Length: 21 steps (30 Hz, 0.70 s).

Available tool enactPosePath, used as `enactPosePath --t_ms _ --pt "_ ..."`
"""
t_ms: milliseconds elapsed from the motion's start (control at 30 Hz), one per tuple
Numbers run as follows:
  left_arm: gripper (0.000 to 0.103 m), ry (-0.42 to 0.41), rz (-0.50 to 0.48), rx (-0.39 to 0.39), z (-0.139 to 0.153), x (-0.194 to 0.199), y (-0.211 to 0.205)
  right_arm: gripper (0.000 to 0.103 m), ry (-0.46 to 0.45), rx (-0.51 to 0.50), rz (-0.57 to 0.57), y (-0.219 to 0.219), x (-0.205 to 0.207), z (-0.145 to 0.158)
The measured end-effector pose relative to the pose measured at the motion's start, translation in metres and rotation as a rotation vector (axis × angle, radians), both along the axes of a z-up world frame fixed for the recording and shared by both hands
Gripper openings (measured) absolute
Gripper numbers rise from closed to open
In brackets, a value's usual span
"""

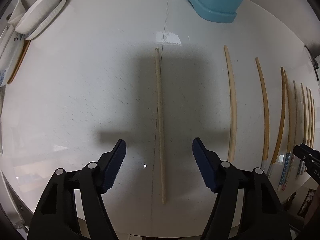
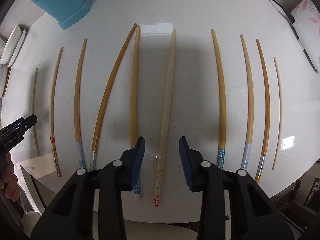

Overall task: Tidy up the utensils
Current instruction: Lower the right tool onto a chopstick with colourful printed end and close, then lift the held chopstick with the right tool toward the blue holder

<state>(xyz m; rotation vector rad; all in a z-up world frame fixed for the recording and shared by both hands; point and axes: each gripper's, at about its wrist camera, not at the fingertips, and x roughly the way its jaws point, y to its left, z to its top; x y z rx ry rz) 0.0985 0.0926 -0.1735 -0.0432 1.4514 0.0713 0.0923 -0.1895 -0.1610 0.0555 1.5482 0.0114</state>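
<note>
1. Left gripper (image 1: pixel 159 167) points down at the white table (image 1: pixel 80 100), blue pads apart, straddling a plain pale wooden chopstick (image 1: pixel 160 120) without touching it.
2. Right gripper (image 2: pixel 161 164) likewise stands open astride a pale chopstick with a cartoon-printed handle (image 2: pixel 167 104); neighbours lie just beside.
3. Best to centre each stick between the pads, lower until the tips meet the tabletop, then close squarely.
4. A perforated turquoise plastic holder (image 1: pixel 210 2) at the far edge looks like the destination.

Blue basket (image 1: pixel 212 2) cut off by the top edge. Stacked white dishes (image 1: pixel 38 14) partly cropped at far left. Chopstick end (image 2: pixel 137 190) hidden behind a blue pad.
</note>
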Motion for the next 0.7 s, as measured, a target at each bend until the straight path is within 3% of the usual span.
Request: enactPosePath --t_ms 300,433,700 --pt "0.034 0.037 0.006 -0.003 -0.006 0.013 -0.01 0.015 0.044 -0.006 0.013 0.012 0.008 -0.014" --pt "0.005 0.056 0.006 0.002 -0.001 0.01 -0.016 0.007 0.05 -0.018 0.008 0.03 0.019 -0.029" --pt "0.004 0.033 -0.001 -0.031 0.005 0.005 -0.018 0.006 0.047 0.004 -0.013 0.02 0.013 -0.026"
